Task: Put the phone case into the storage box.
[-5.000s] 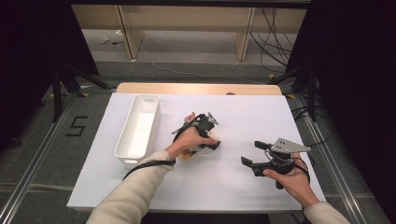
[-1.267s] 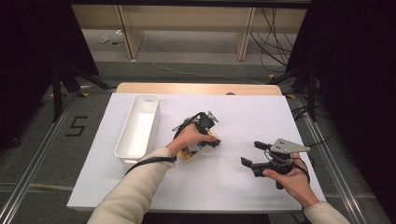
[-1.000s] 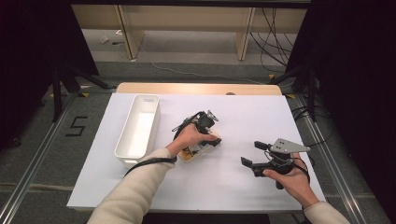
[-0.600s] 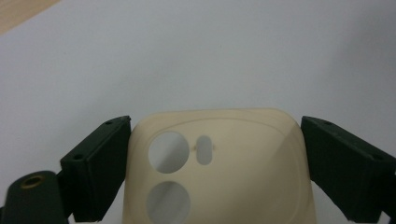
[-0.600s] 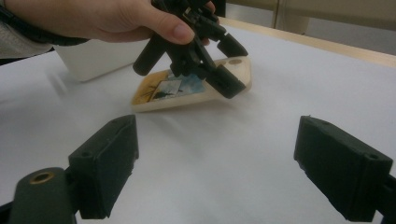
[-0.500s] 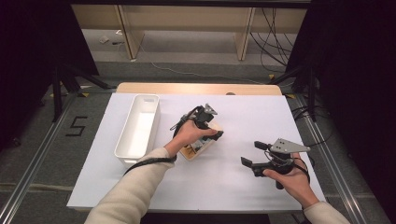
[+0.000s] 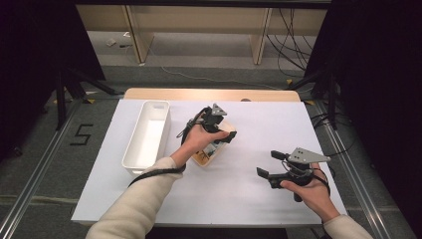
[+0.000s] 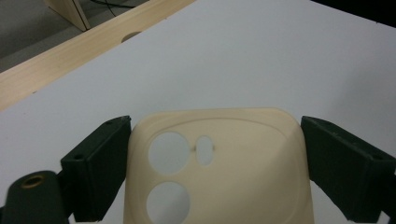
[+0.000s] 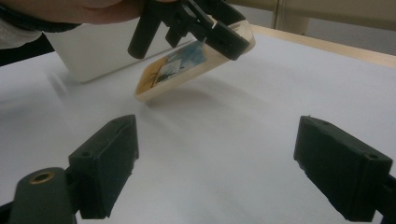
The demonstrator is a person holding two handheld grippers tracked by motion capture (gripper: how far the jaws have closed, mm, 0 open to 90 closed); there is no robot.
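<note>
A cream phone case (image 8: 233, 154) with round camera cut-outs sits between the jaws of my left gripper (image 8: 215, 163), which is shut on its sides. In the high view the left gripper (image 7: 219, 130) is at mid-table and the case (image 7: 209, 153) slants down from it toward the person. From the right gripper view the case (image 9: 187, 65) is tilted, its far end raised in the left gripper (image 9: 205, 23), with a colourful picture inside; I cannot tell if its low end touches the table. My right gripper (image 7: 269, 164) rests open at the right, jaws (image 9: 224, 172) wide apart around nothing.
A long white bin (image 7: 147, 139) stands left of the left hand, and its wall (image 9: 93, 51) shows behind the case. The white table top (image 7: 239, 199) ends in a wooden strip (image 7: 209, 93) at the back. Black stands and cables lie beyond the table.
The left gripper has risen and moved slightly toward the back, tilting the case's far end up off the table. The right gripper has stayed where it was.
</note>
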